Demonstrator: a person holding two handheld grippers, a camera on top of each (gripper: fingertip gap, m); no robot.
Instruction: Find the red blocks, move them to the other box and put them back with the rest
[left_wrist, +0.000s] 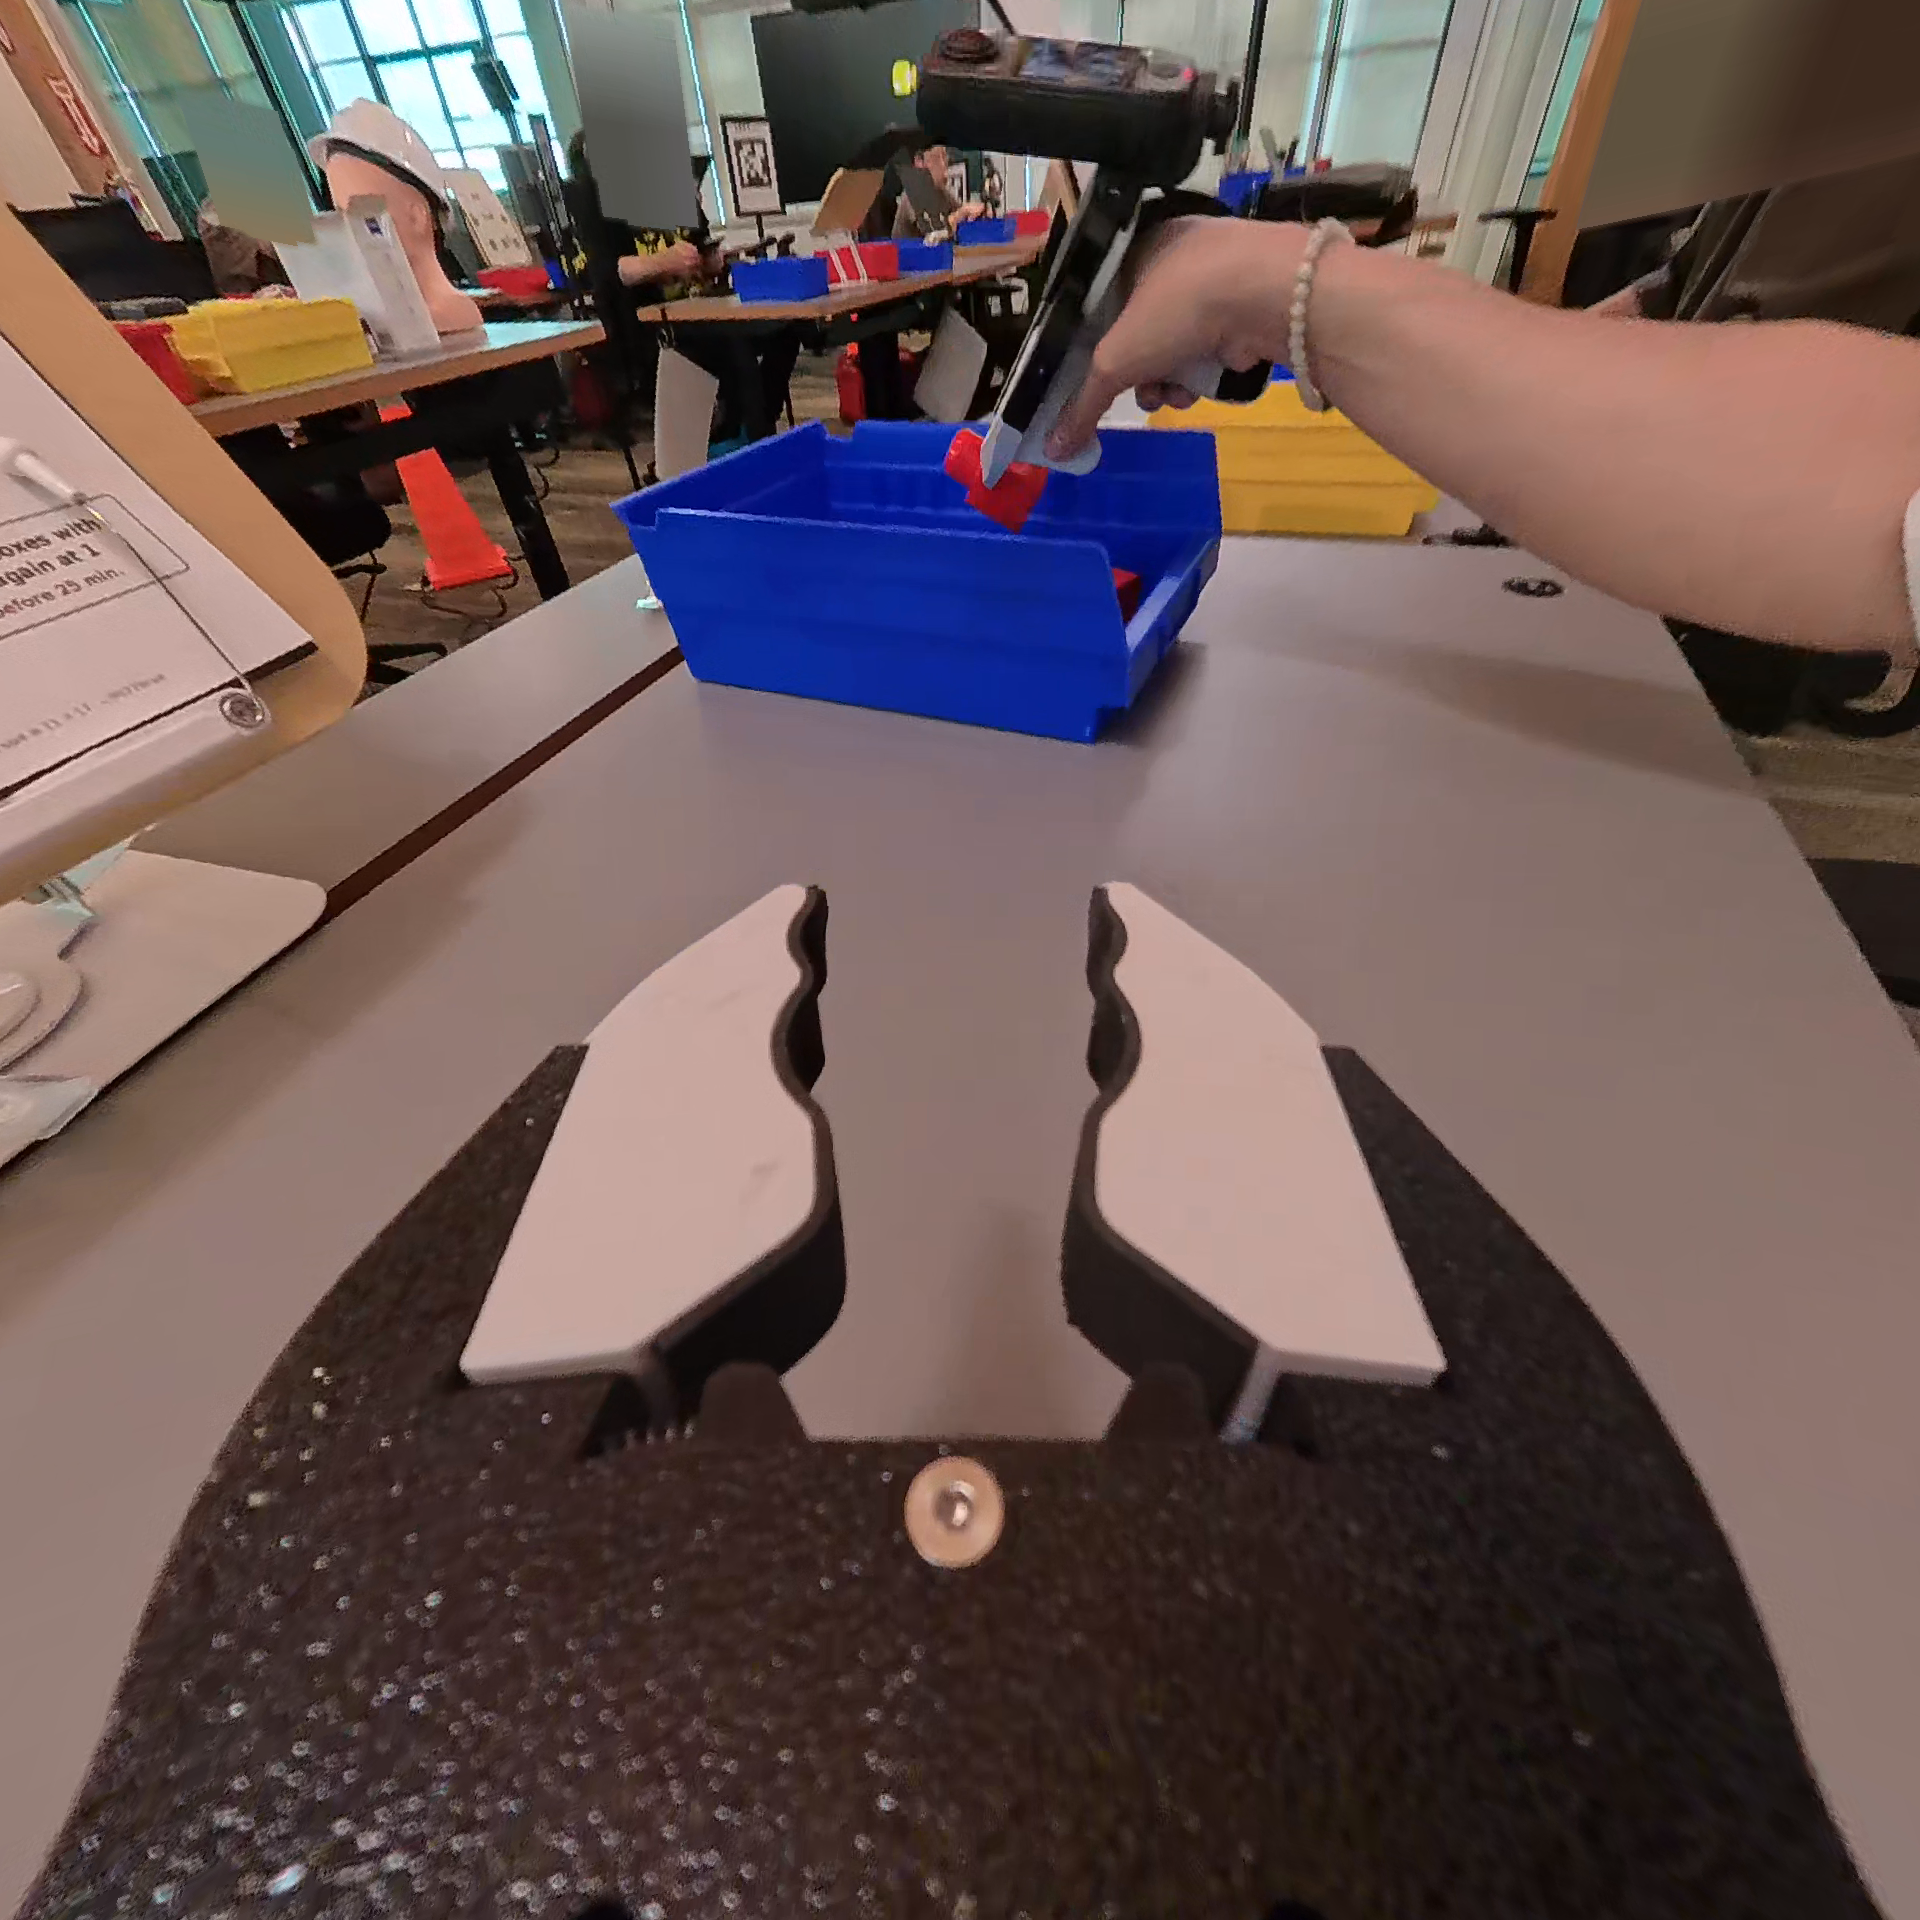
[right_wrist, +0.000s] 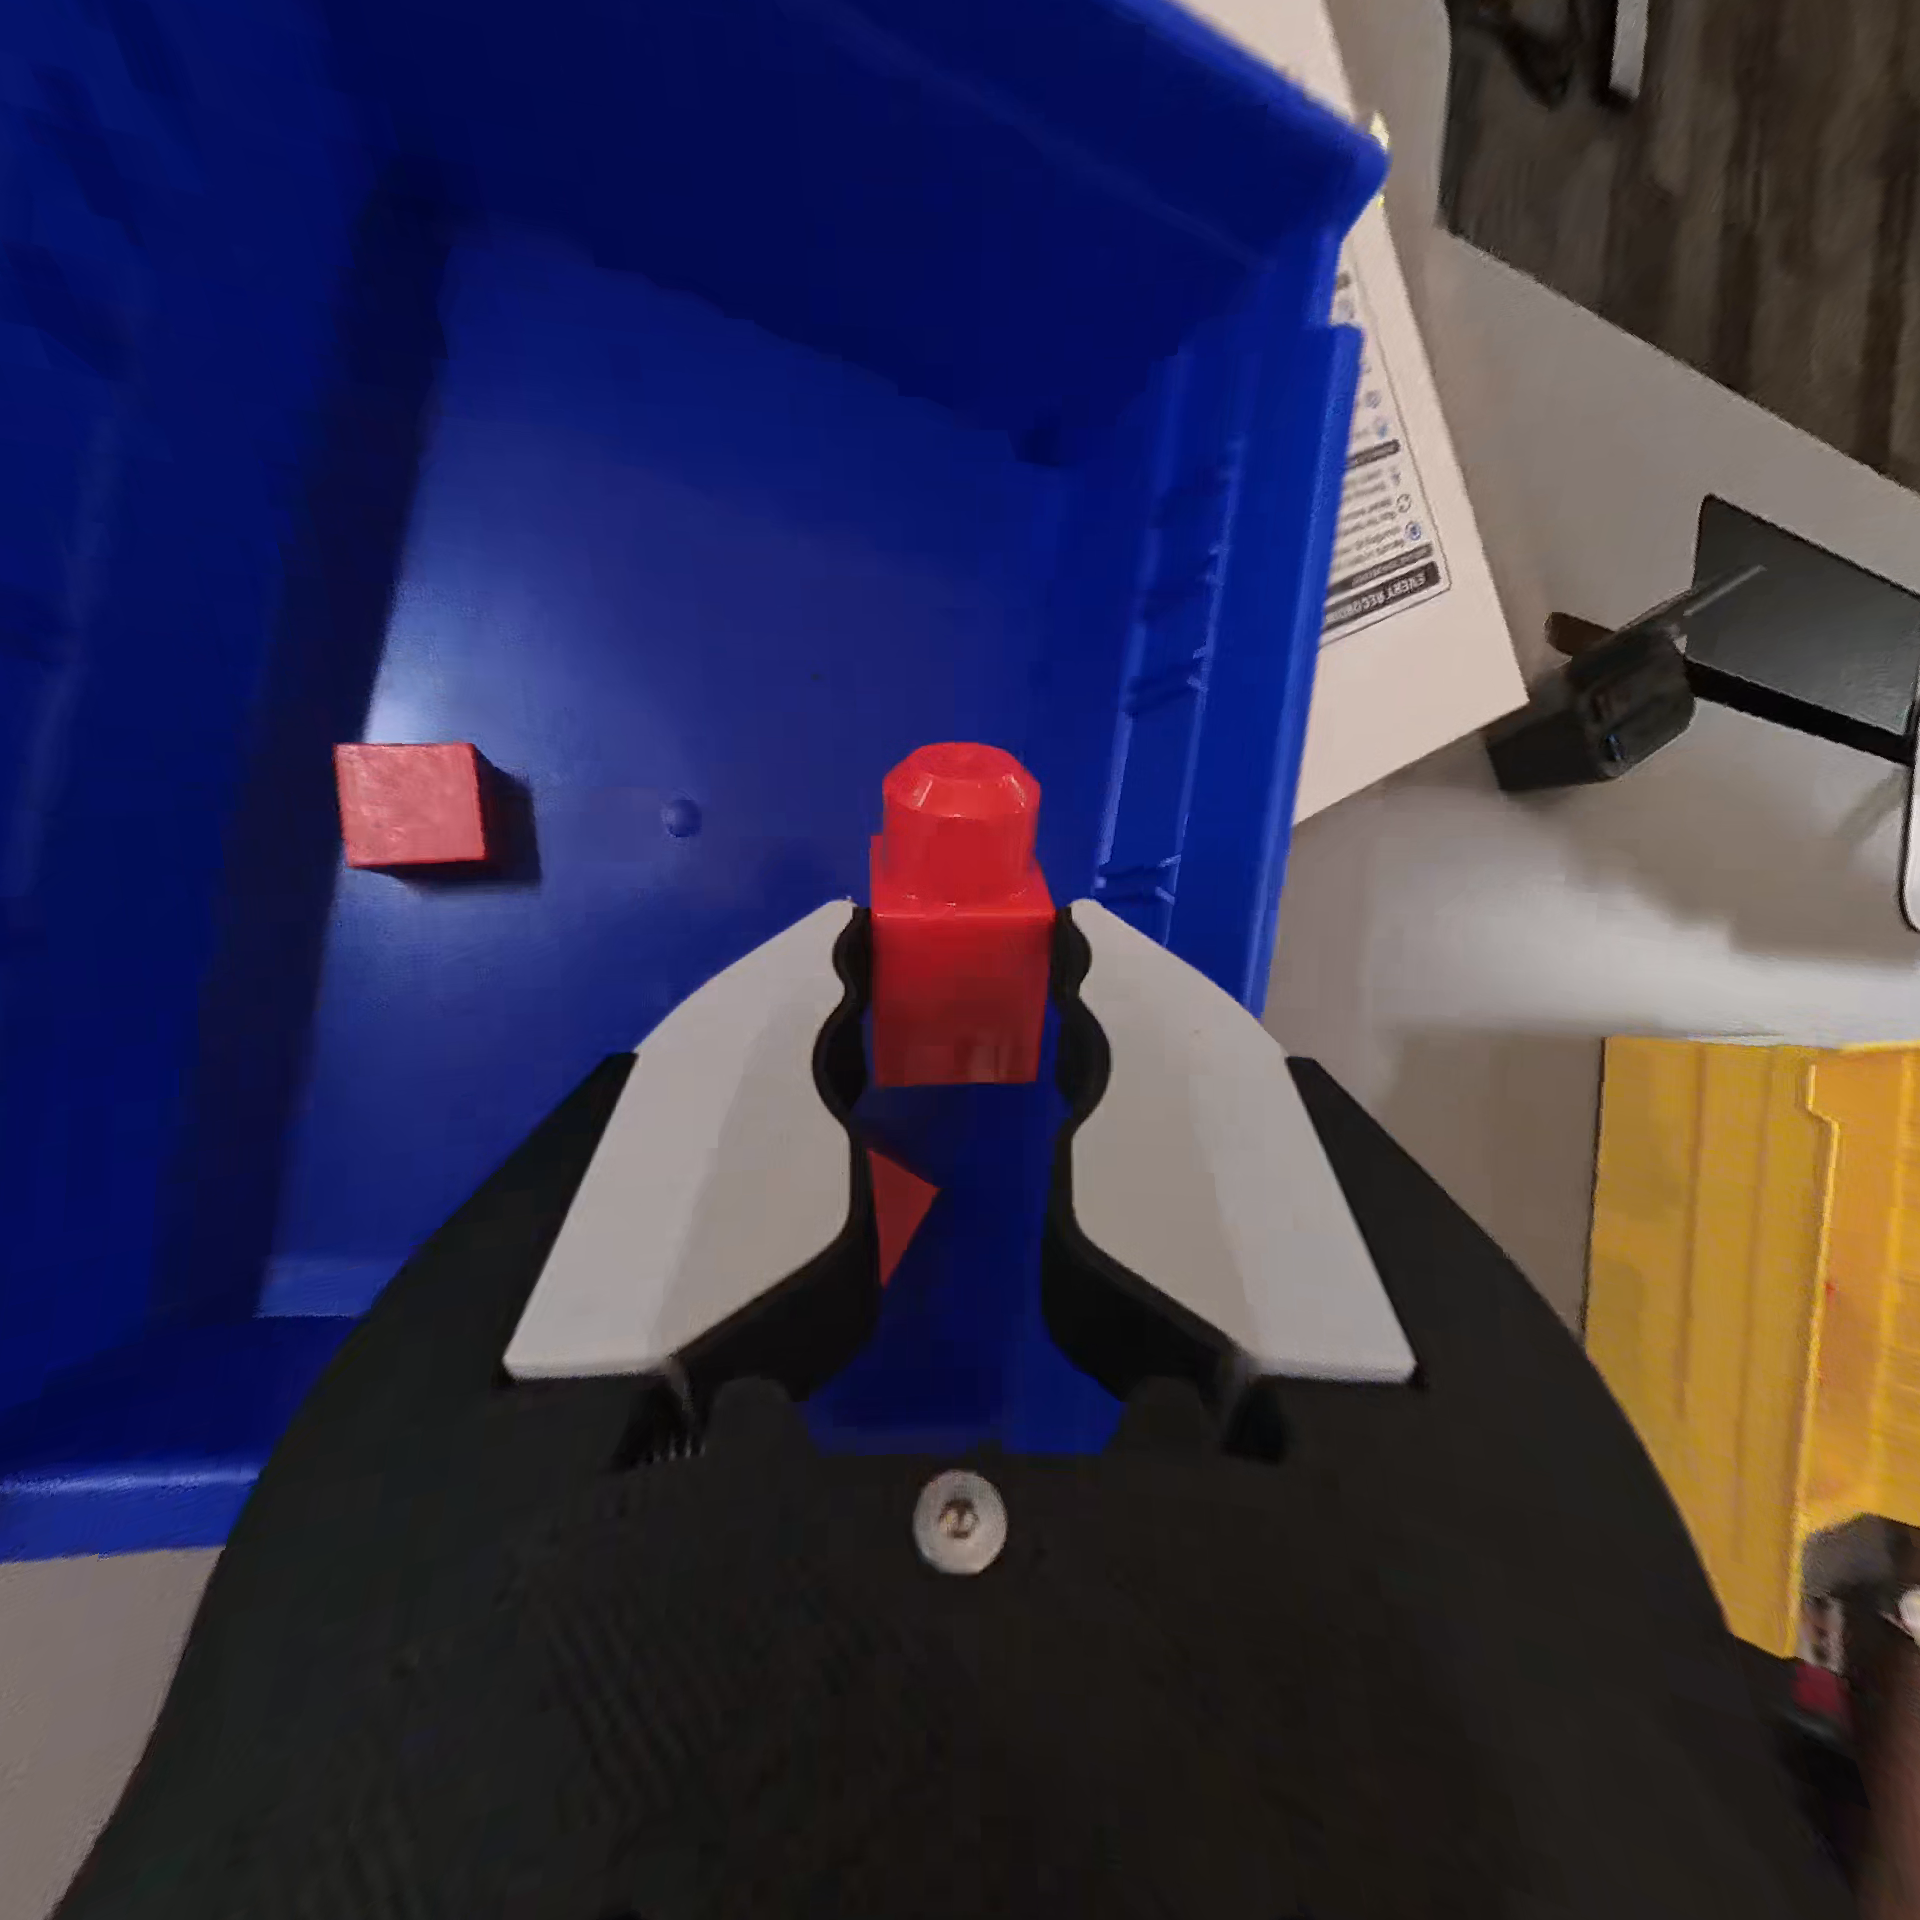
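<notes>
My right gripper (right_wrist: 958, 914) is shut on a red block with a round stud (right_wrist: 956, 966) and holds it above the inside of the blue box (right_wrist: 208, 520). A red cube (right_wrist: 411, 803) lies on the box floor to the left, and a red corner of another block (right_wrist: 899, 1205) shows below my fingers. In the left wrist view the right gripper (left_wrist: 1023, 462) hangs over the blue box (left_wrist: 894, 623) with the red block (left_wrist: 997, 488) in it. My left gripper (left_wrist: 956, 914) is open and empty above the grey table (left_wrist: 1351, 883), well short of the box.
A yellow box (left_wrist: 1320, 478) stands behind the blue one, and shows at the right in the right wrist view (right_wrist: 1745, 1299). A stand with a printed sheet (left_wrist: 114, 582) is at the left. A white sheet (right_wrist: 1413, 582) and a black device (right_wrist: 1600, 717) lie beside the blue box.
</notes>
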